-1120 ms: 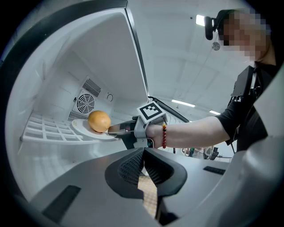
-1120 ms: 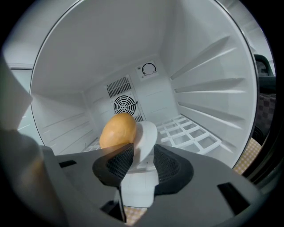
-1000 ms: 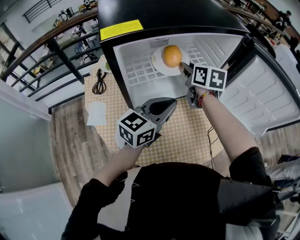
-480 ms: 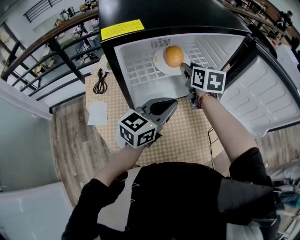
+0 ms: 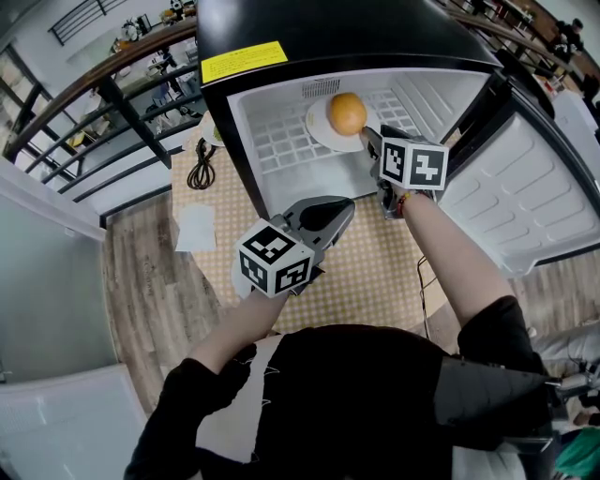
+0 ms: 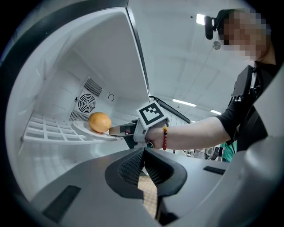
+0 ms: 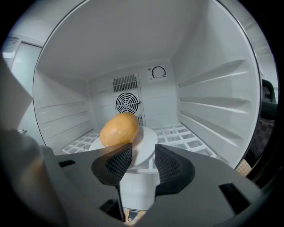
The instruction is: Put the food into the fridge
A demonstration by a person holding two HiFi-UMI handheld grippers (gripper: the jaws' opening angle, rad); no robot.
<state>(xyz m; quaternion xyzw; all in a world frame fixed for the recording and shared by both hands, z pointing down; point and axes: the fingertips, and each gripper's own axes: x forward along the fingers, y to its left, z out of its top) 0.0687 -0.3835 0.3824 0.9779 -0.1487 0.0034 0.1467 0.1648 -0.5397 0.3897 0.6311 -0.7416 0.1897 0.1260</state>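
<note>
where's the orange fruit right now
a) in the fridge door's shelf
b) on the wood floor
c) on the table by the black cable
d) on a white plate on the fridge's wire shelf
d: the orange fruit sits on the white plate, which rests on the wire shelf inside the fridge.

Reads as a lab or test hall with a kitchen corner set up in it, not a home. A small black fridge (image 5: 337,28) stands on my worktop (image 5: 375,272), which is covered in yellow check. A coiled black cable (image 5: 199,165) lies just left of the fridge, with wood-plank floor (image 5: 141,281) further left. Behind the fridge runs a dark railing (image 5: 122,103). Beyond it are benches (image 5: 150,23) crowded with equipment. To the fridge's right, strip lights (image 6: 184,103) are set in a high white ceiling (image 6: 186,53).
</note>
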